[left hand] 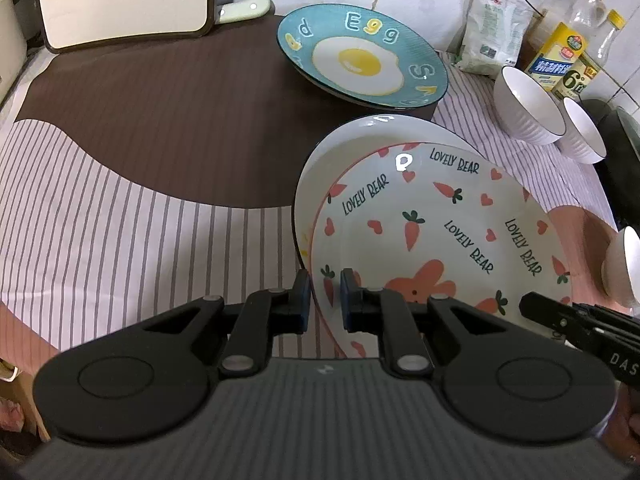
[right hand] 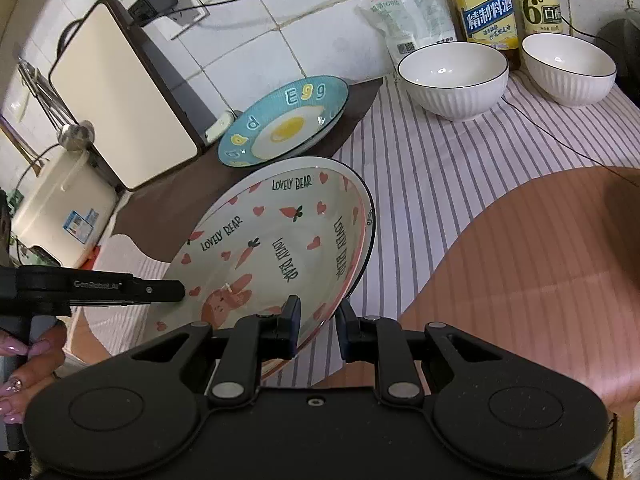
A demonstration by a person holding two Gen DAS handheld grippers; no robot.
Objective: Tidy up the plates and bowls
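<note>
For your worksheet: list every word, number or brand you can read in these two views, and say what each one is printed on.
"LOVELY BEAR": repeated on the carrot plate.
"Egg": on the blue plate.
"6°": on the clear bottle.
"精制料酒": on the yellow bottle.
"GenRobot.AI": on the left hand-held gripper.
"DAS": cut off, on the right hand-held gripper.
White bag and appliance sticker: too small to read.

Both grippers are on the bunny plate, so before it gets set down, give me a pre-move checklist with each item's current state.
1. Left gripper clamped on bunny plate rim: ok.
2. Right gripper clamped on the opposite rim: ok.
3. White plate nested directly under the bunny plate: ok.
4. Egg plate lies apart from the held plates: ok.
5. Two white bowls stand apart from the plates: ok.
6. Whether the white plate is resting on the tablecloth: cannot tell.
</note>
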